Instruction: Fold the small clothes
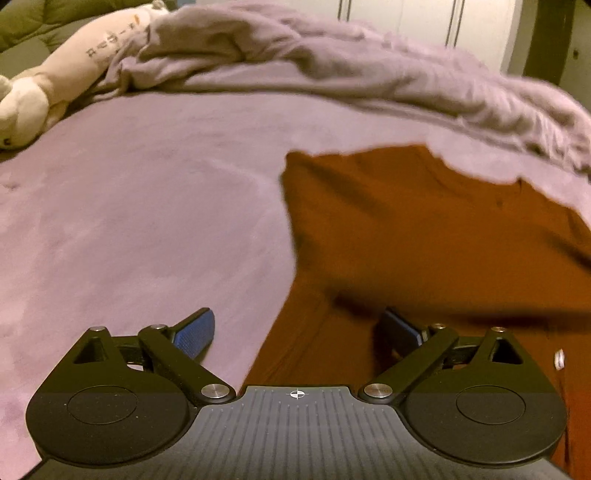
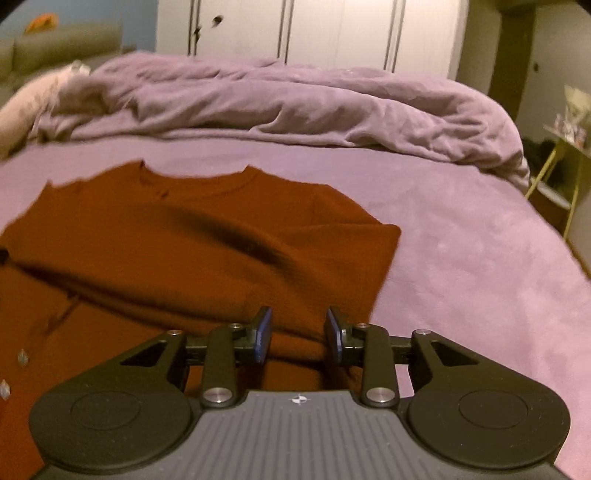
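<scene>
A rust-orange T-shirt point(image 1: 424, 240) lies on the purple bed sheet point(image 1: 147, 221), neckline away from me, with a fold ridge across its middle. My left gripper point(image 1: 299, 332) is wide open over the shirt's left edge; one blue pad point(image 1: 195, 332) is over the sheet, the other over the cloth. In the right wrist view the shirt point(image 2: 184, 251) fills the left half. My right gripper point(image 2: 299, 334) is partly open, jaws a narrow gap apart, over the shirt's near right part. Neither holds anything.
A crumpled purple duvet point(image 2: 295, 107) lies across the far side of the bed. A cream plush toy point(image 1: 44, 85) lies at the far left. White wardrobe doors point(image 2: 314, 33) stand behind. A small yellow-legged side table point(image 2: 565, 147) stands right of the bed.
</scene>
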A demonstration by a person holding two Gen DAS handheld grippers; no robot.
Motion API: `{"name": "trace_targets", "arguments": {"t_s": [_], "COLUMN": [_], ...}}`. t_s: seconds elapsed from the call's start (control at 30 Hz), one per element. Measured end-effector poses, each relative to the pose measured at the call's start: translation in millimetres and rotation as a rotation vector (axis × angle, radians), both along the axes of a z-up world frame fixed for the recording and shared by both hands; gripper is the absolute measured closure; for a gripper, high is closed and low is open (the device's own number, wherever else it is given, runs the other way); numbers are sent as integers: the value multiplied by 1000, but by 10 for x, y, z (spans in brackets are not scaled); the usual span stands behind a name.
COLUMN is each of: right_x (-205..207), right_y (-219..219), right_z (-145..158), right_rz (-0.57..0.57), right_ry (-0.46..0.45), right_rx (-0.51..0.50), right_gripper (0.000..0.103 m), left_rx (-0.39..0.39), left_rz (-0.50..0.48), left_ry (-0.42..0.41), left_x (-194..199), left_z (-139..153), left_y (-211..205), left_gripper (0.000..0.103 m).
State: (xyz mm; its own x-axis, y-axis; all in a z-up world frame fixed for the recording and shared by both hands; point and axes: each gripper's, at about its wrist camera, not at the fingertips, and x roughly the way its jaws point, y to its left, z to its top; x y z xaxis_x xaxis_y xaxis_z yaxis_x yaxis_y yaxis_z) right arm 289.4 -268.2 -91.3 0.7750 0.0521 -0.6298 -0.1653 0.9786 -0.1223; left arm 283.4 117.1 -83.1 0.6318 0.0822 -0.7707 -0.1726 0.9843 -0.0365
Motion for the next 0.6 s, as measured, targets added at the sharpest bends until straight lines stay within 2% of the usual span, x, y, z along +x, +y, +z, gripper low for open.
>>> {"name": "trace_targets", "arguments": {"t_s": [0.07,0.2,0.3,0.37,0.47,0.53,0.6], "right_x": [-133,-852,-1485,-1831,-2129,-2209,-2217], "right_y": [-31,-248,-312,-359,-358,-363,-419], "right_z": [29,66,44,23,-52,-97,-107], "right_rz": [-49,-77,-111,-124,-120,-129,-140], "right_ry": [66,125,140,169,222,235,257], "right_rx": [-20,99,97,138,136,131,191], "right_gripper": [70,67,67,66,66,66,67], "left_rx": [23,6,11,8,-33,-78,-105], "left_rz": [-26,-93,-79,-68,-54,-63,-82], "left_ry": [26,49,70,105,122,141,138], "left_x": [-246,-895,-1367,-1591,-1830,-1910,-1953], "left_z": [24,58,35,14,-24,-24,7], "left_y": [20,59,93,122,193,221,225], "left_gripper": [3,3,3,3,4,15,24]}}
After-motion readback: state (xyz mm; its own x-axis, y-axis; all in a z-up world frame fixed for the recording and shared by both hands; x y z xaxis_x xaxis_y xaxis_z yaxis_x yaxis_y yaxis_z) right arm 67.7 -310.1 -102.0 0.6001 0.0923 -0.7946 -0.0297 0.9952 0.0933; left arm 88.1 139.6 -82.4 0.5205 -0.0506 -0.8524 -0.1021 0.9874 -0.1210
